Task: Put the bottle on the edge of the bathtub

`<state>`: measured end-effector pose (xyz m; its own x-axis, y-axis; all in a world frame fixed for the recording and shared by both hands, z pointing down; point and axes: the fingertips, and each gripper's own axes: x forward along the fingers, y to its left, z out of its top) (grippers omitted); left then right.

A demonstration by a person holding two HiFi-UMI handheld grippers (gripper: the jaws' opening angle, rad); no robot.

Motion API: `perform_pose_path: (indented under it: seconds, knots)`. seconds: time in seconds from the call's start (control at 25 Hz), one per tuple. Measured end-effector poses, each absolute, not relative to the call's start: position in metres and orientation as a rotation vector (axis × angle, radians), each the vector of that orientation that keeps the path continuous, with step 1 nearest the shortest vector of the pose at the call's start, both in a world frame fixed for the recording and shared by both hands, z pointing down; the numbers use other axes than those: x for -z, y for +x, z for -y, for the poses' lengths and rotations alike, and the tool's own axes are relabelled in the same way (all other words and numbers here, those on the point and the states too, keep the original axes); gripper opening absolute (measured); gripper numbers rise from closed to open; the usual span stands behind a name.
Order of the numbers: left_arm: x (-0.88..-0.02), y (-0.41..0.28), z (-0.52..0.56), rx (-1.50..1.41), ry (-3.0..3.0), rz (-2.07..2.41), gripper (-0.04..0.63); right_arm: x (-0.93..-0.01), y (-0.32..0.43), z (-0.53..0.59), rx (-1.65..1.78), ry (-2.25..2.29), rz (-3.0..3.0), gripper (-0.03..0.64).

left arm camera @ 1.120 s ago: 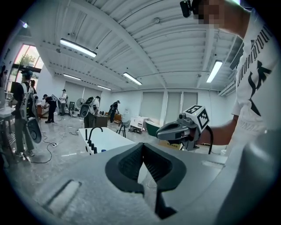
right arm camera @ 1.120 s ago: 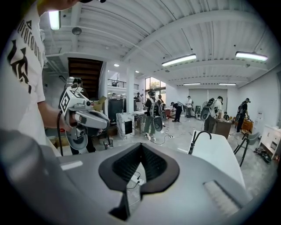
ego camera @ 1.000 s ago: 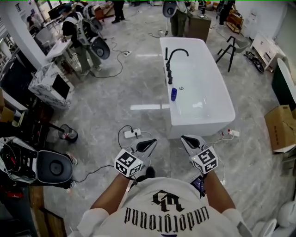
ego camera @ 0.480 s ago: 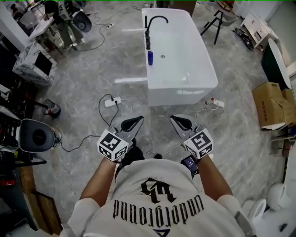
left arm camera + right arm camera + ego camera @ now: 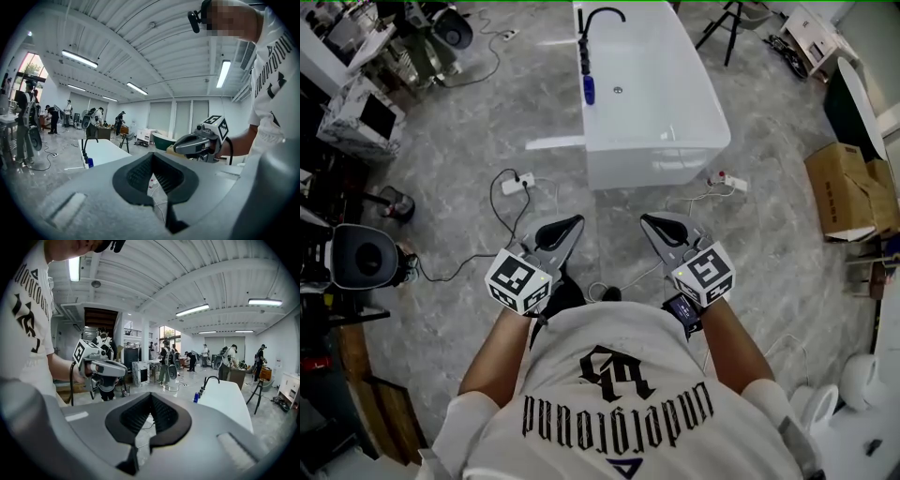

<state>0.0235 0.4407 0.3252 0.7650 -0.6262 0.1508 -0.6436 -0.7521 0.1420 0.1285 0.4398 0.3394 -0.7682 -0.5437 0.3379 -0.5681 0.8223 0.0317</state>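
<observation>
Now both tools are empty and closed. The left gripper (image 5: 560,228) and the right gripper (image 5: 662,226) each show their pads pressed together with only floor beyond them. The blue bottle (image 5: 589,91) stands upright on the rim of the bathtub (image 5: 652,171), well ahead of both tools, on the near side of the black faucet (image 5: 602,13) and to the left of where the left jaws point. Over the last second the tub has slid away from the jaws toward the top of the head view, and the floor between its near end and my tips has widened — I read that as backing off. With the bottle already on the edge, I judge the task done — nothing is left to carry.
</observation>
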Motion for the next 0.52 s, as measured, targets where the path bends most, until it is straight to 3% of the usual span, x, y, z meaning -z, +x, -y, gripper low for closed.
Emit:
perform_pose_path:
  seconds: [0.52]
  knots:
    - [-0.320,0.014,-0.450,-0.154,2.791,1.035,0.009,-0.334,0.117,-0.449,-0.070,0.795,2.696,0.002]
